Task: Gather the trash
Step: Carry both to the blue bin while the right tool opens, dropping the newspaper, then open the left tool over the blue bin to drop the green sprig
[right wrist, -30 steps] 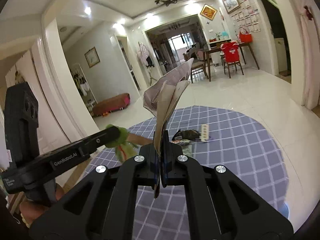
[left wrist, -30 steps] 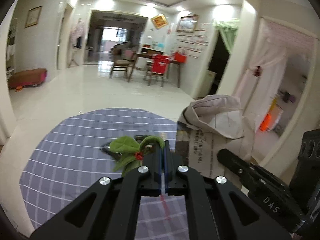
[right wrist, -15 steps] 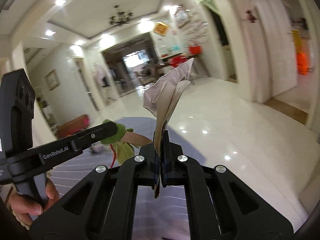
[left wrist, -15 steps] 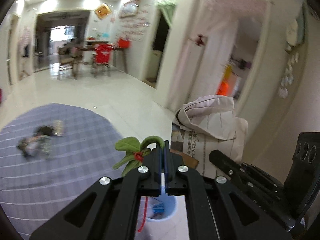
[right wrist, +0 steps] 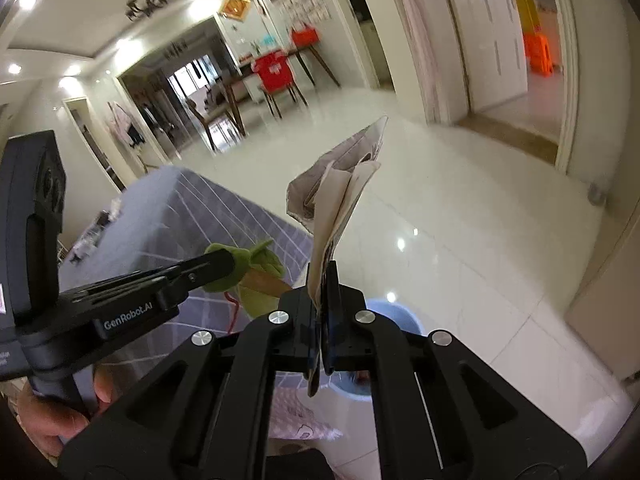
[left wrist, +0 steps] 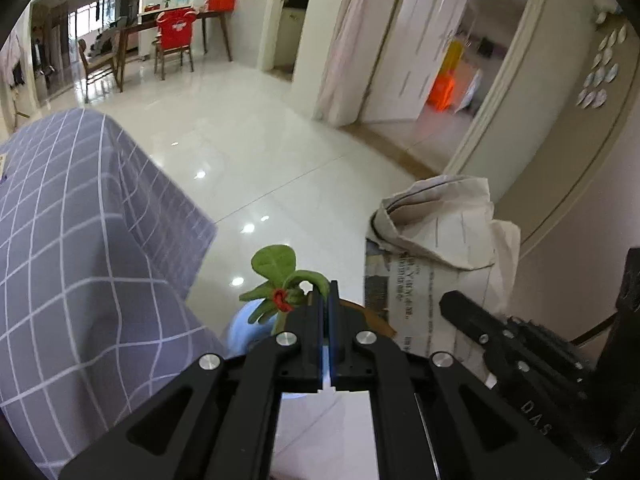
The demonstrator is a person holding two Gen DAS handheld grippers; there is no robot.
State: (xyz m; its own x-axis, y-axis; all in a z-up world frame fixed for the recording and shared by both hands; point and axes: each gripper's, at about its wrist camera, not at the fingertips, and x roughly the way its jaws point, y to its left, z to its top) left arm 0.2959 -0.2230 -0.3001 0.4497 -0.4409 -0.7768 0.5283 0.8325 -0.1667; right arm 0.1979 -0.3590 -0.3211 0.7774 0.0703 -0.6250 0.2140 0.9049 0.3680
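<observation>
My left gripper [left wrist: 328,292] is shut on a bunch of green leaves [left wrist: 276,276] tied with a red band; the leaves also show in the right wrist view [right wrist: 248,268]. My right gripper [right wrist: 324,276] is shut on a folded newspaper [right wrist: 340,200], which also shows in the left wrist view [left wrist: 436,248]. Both are held in the air beside the table, above a light blue bin [left wrist: 244,328] on the floor; the bin's rim also shows in the right wrist view [right wrist: 388,312], mostly hidden by the grippers.
The round table with a grey checked cloth [left wrist: 72,248] is at the left, with more scraps on it [right wrist: 92,236]. Glossy white floor [left wrist: 260,152] spreads ahead. Doorways and a wall stand at the right; dining chairs [left wrist: 172,40] are far off.
Both grippers have swung right, off the table top and out over the floor, and tilted down. The blue bin has come into view below them. Both grips are unchanged.
</observation>
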